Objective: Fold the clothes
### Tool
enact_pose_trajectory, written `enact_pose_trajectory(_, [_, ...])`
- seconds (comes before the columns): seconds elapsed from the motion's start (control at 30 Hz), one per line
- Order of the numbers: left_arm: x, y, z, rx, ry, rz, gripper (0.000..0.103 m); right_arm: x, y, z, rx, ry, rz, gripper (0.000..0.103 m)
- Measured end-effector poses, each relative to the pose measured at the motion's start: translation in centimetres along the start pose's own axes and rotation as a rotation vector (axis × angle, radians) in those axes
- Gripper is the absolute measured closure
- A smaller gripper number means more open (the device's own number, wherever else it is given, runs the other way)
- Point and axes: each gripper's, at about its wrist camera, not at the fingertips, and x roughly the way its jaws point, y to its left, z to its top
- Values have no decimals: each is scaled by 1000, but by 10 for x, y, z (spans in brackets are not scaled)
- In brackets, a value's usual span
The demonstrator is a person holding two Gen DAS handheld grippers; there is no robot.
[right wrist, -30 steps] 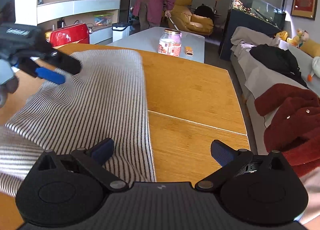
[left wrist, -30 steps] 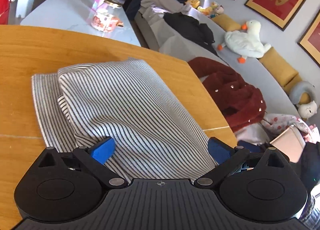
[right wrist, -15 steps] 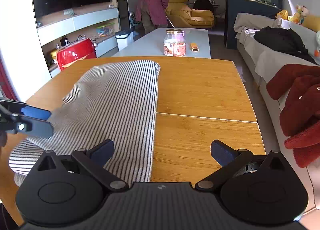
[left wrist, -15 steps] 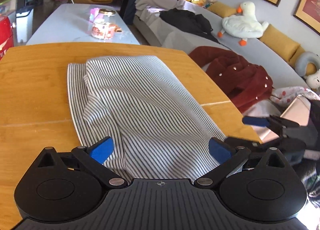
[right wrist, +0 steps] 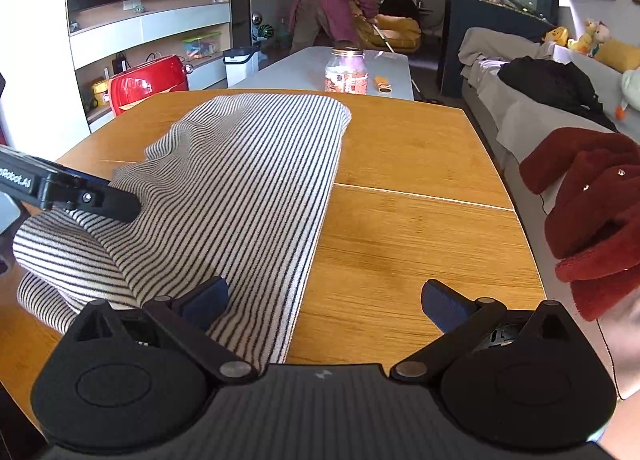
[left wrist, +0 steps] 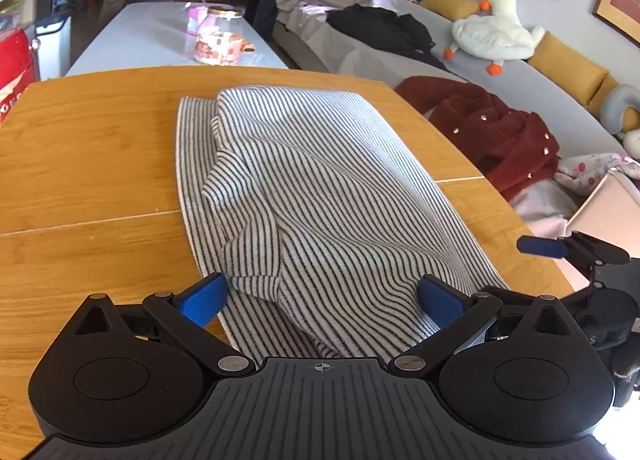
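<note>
A striped garment [left wrist: 320,195] lies lengthwise on the wooden table [left wrist: 88,163], folded over itself with a rumpled upper layer and a flat under layer showing along its left edge. The left gripper [left wrist: 322,294] hovers over the near end of the cloth, its blue pads spread wide apart with fabric between them but not pinched. The right gripper [right wrist: 324,298] sits at the garment's near right edge, jaws open as well, one pad over the stripes and the other over bare wood. Far beyond, a jar [right wrist: 346,69] stands on a pale table, and a red coat [right wrist: 592,211] lies on the sofa to the right.
</note>
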Motion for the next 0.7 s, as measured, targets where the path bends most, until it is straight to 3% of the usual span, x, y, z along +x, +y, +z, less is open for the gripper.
enact_pose_trajectory(0.17, [-8,4,-1,-18,-2,36,0,-16,10,3,-74,-34,16,0])
enact_pose_trajectory(0.33, [-29,-2,-10,6,-19,11,0,-34,0,15,16,-95,82,0])
enact_pose_trajectory(0.4, [-32,-7,-15,21,-15,-4,0,-27,-1,15,35,-71,105,0])
enact_pose_trajectory(0.53, [-31,-17,-24,70,-9,24,0,-9,3,-3,13,-13,69,0])
enact_pose_trajectory(0.7, [-37,-28,-34,105,-22,61,0,-7,-8,-13,106,7,101,0])
